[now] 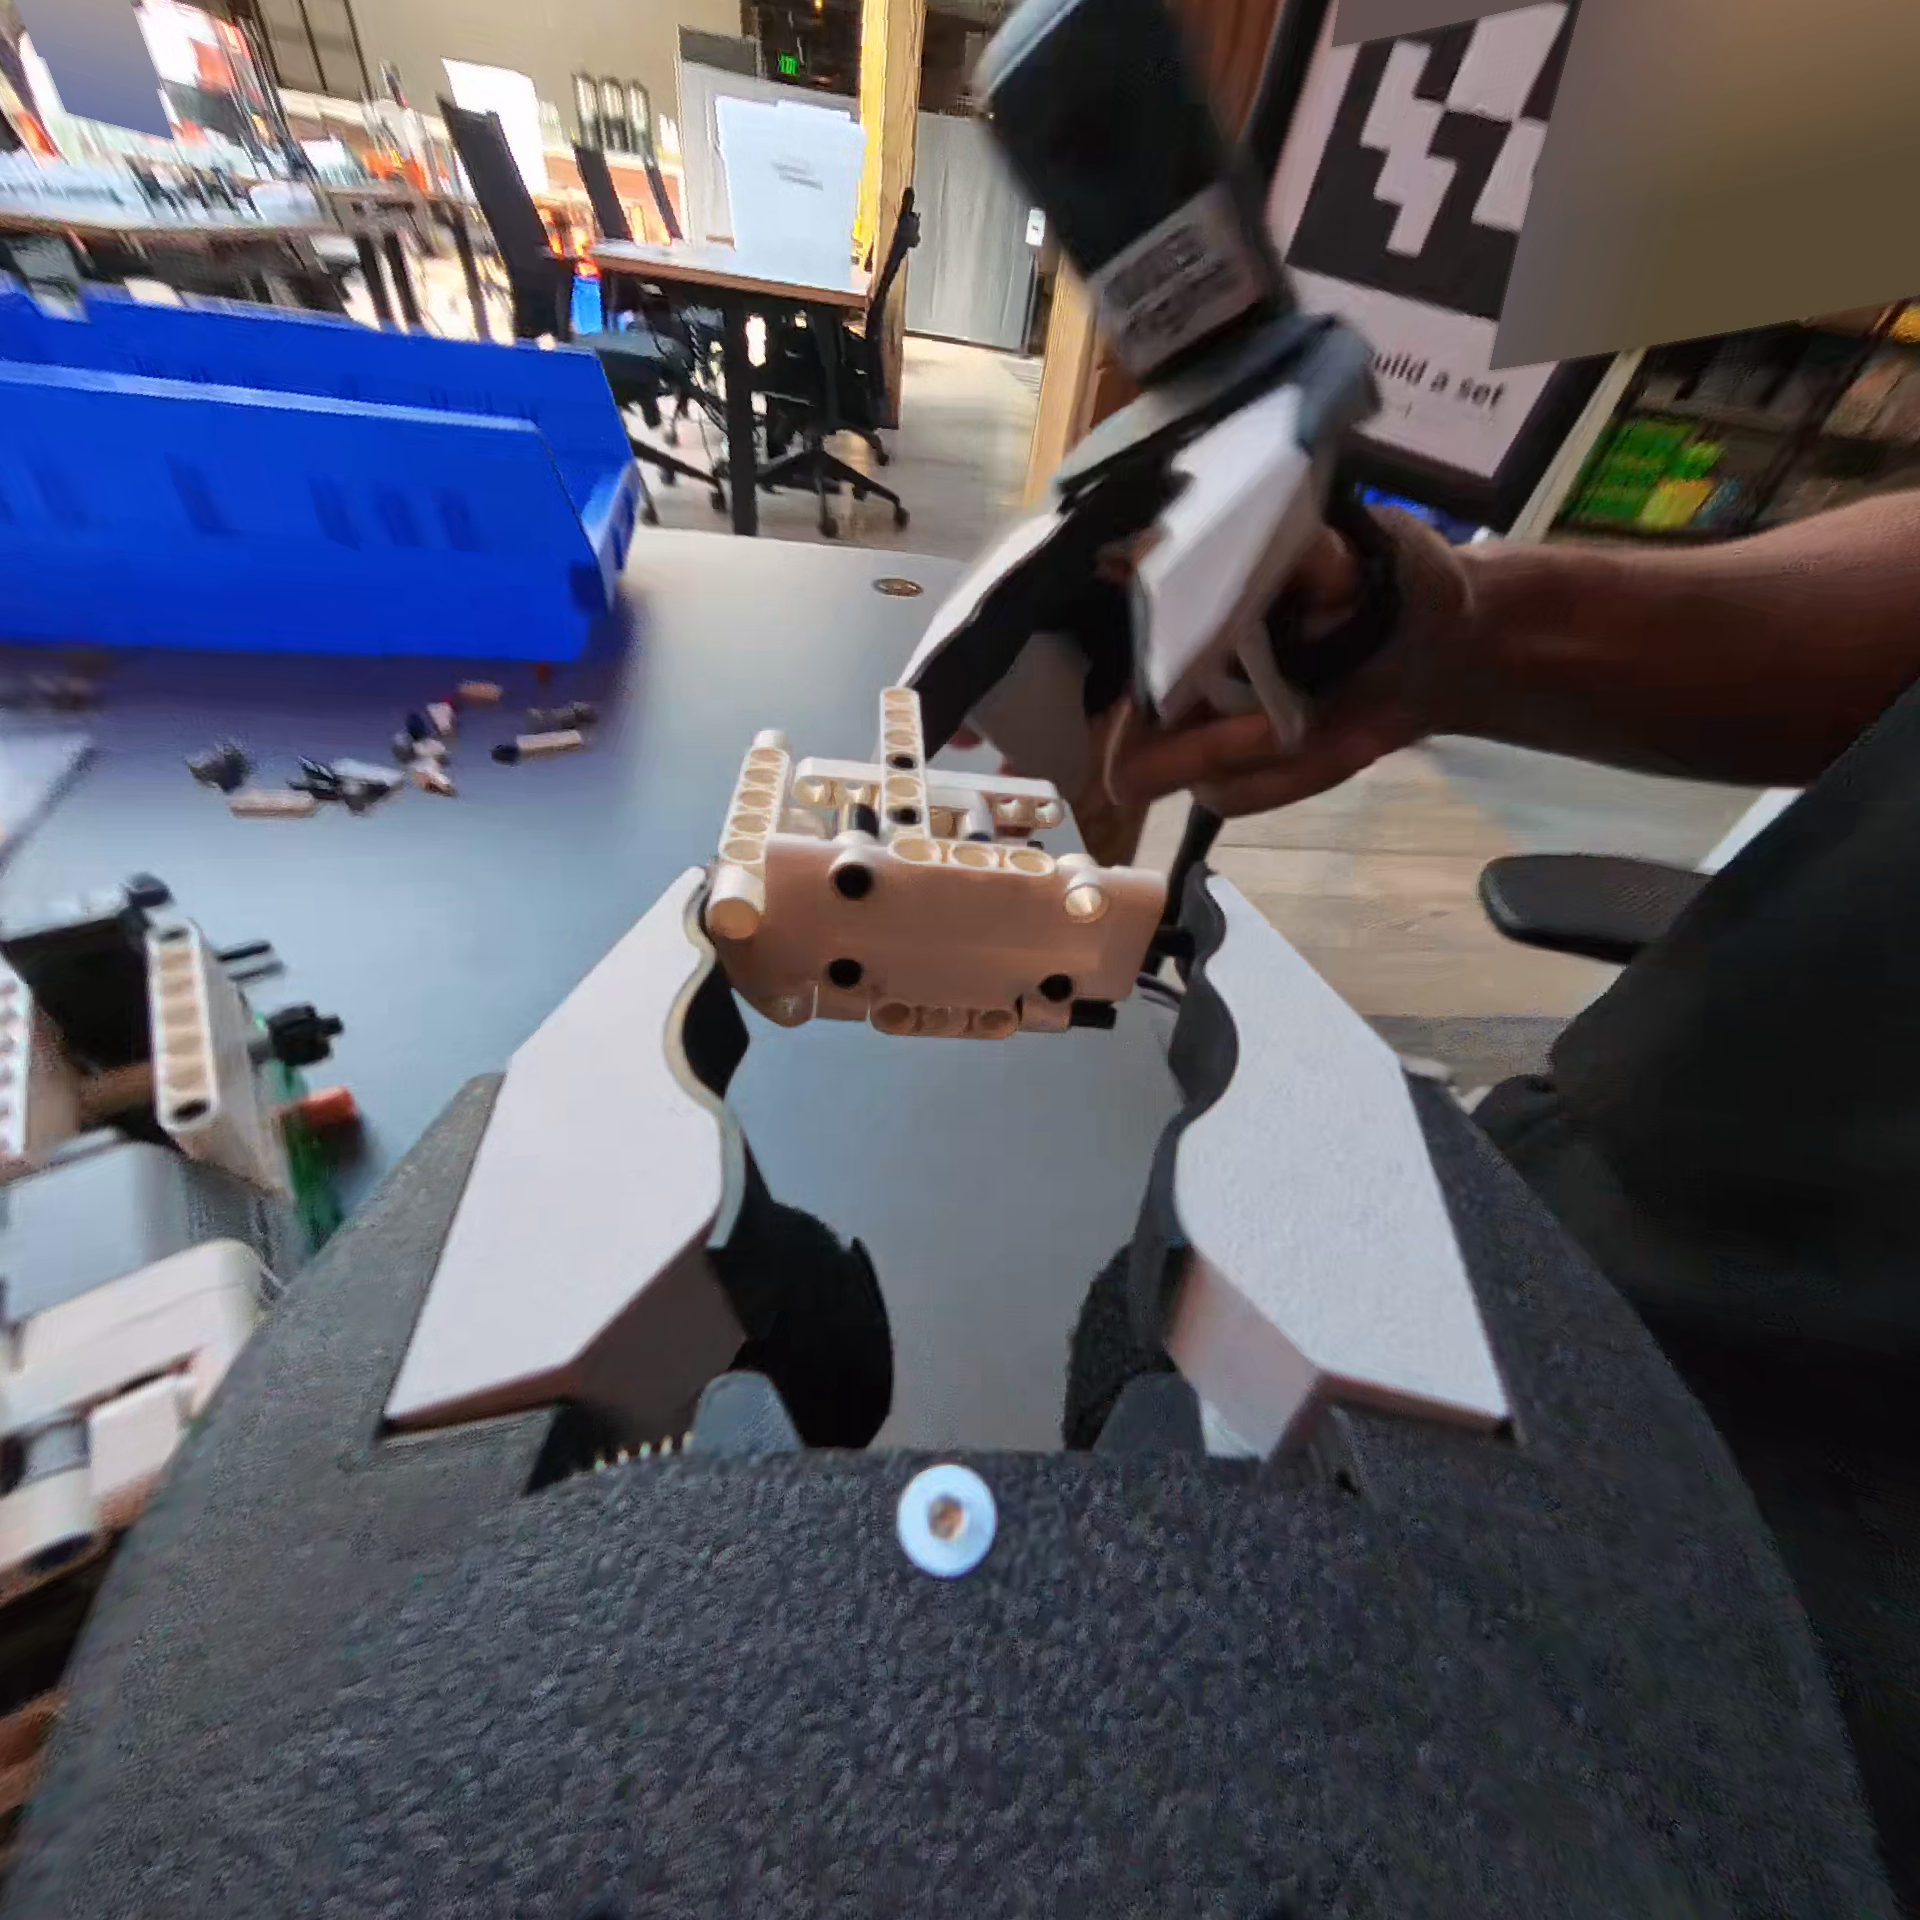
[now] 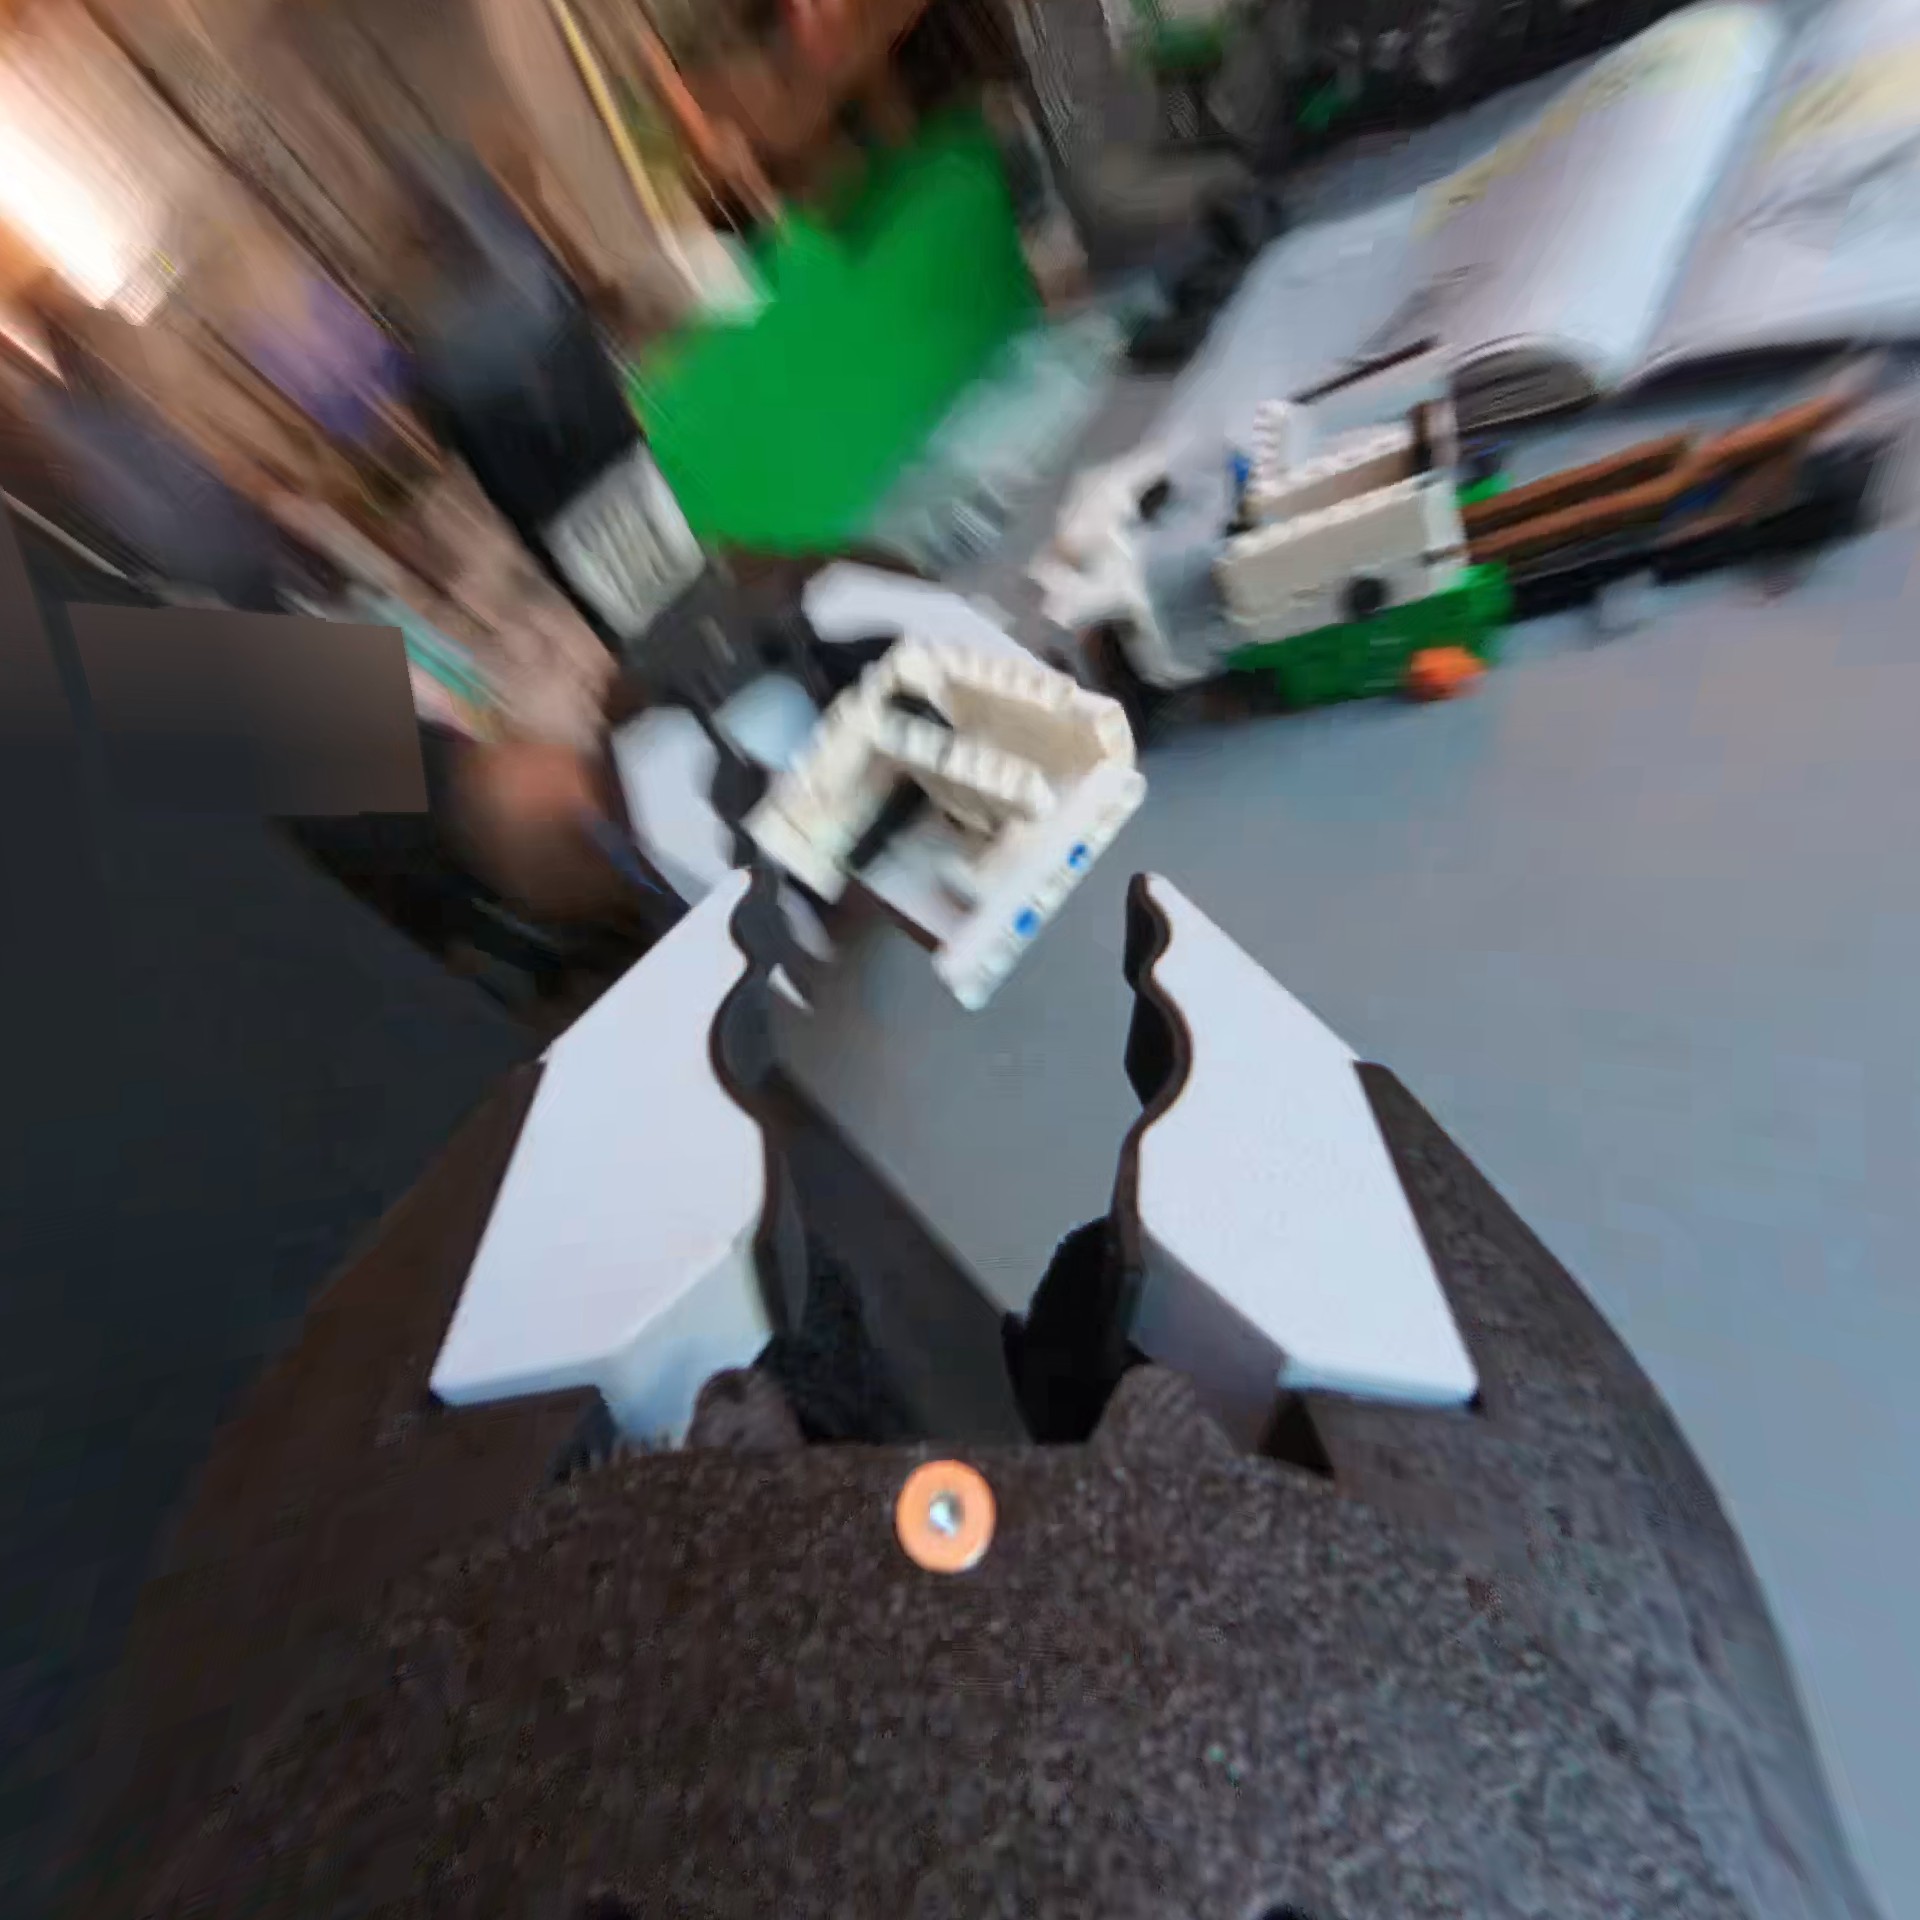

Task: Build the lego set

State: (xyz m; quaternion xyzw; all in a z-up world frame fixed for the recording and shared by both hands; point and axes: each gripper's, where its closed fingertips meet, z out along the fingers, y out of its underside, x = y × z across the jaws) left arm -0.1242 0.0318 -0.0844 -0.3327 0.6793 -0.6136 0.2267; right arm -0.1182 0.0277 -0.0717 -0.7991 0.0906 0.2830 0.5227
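My left gripper is shut on a white lego assembly of beams with black pins, and holds it above the grey table. My right gripper is open and empty. Its tips are just short of the same assembly, which looks blurred in the right wrist view. In the left wrist view the right gripper comes down from the upper right in a person's hand, close behind the assembly's upright beam.
A partly built white and green model stands on the table and also shows at the left edge of the left wrist view. An open instruction booklet lies behind it. There are several loose pieces and a blue bin at the far left.
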